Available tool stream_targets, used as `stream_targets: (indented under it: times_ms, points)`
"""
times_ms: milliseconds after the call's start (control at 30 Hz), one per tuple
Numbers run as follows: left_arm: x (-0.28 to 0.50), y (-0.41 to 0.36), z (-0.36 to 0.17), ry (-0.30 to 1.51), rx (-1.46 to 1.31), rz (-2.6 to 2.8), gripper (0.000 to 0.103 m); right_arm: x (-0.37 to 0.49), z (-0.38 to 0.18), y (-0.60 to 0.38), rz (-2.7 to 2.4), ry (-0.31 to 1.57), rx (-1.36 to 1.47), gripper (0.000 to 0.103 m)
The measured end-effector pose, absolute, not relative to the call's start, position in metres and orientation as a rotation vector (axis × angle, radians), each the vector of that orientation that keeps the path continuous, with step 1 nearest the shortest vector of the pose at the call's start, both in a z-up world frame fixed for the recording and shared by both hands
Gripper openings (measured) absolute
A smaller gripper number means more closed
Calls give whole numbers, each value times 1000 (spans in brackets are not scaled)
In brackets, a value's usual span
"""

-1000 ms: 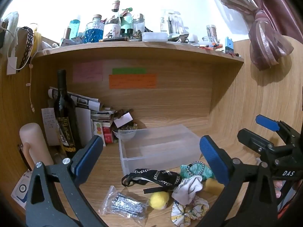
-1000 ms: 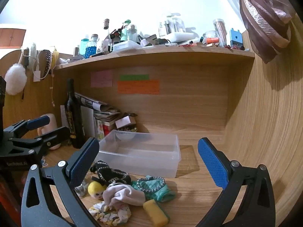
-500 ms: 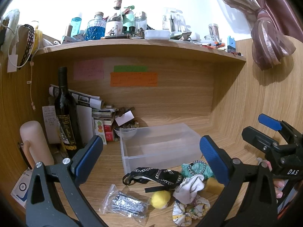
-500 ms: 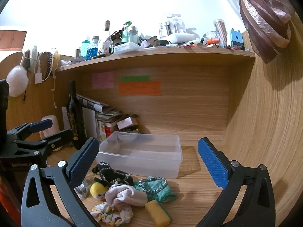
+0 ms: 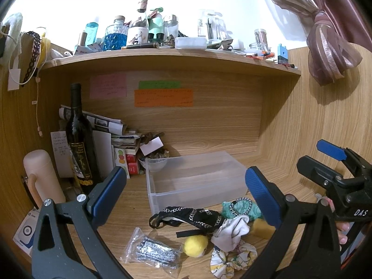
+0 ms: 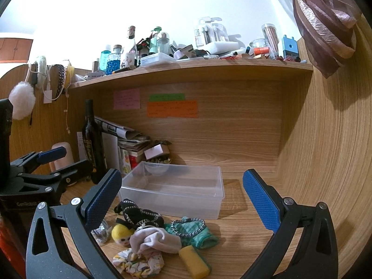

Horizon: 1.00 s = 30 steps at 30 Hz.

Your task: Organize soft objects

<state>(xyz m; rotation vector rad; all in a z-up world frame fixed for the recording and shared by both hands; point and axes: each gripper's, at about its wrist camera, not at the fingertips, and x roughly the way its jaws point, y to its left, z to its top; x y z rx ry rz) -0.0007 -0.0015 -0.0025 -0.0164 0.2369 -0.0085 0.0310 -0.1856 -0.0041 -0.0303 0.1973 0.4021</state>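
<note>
Two grippers, both spread wide, nothing held. Left gripper (image 5: 186,193) above desk (image 5: 134,200) front edge. Soft pile between its fingers: black lace band (image 5: 188,216) long axis left-right, yellow ball (image 5: 194,245), white sock (image 5: 229,231), green cloth (image 5: 239,209). Clear bin (image 5: 197,186) behind pile, long axis left-right. Right gripper (image 6: 181,200): pile nearer left finger.

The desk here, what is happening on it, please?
A person holds two grippers, both open and holding nothing, above a wooden desk. The left gripper and right gripper point toward a clear plastic bin, which has nothing in it. In front of it lies a pile of soft things: a white sock, a teal cloth, a yellow sponge. Nothing is picked up yet.
</note>
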Motion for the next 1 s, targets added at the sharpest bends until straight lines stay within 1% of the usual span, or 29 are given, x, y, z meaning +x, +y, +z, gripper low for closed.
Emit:
stream_targets:
  times_ms: [1000]
  points:
    - [-5, -5, 0, 225, -10, -20, 103, 26, -4, -186, 431, 192, -18, 103]
